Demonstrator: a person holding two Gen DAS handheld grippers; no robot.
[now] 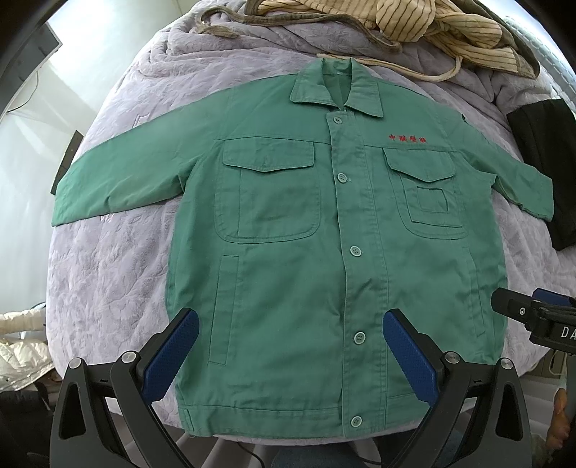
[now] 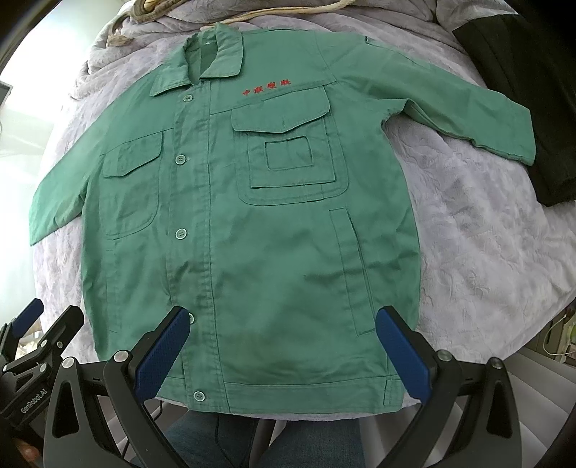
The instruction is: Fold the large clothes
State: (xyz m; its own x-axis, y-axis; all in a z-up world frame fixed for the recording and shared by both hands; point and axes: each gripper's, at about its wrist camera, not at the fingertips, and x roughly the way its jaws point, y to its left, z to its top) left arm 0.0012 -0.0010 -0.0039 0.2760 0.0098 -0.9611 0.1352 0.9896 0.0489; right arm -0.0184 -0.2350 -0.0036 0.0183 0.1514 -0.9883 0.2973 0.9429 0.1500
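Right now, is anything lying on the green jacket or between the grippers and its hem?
Nothing visible. The jacket lies flat and bare on the blanket; both grippers, left and right, hover open over its hem. The striped cloth and black garment lie beside it.

Lilac bedspread (image 1: 108, 270), striped cloth (image 1: 432, 25) — black garment (image 1: 543, 162)

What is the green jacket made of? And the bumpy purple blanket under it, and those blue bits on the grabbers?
The green button-up work jacket looks like matte woven cotton or a blend: stiff, with stitched seams. The crinkly lilac bedspread seems a soft embossed fabric. The blue finger pads look like dimpled rubber, probably for grip.
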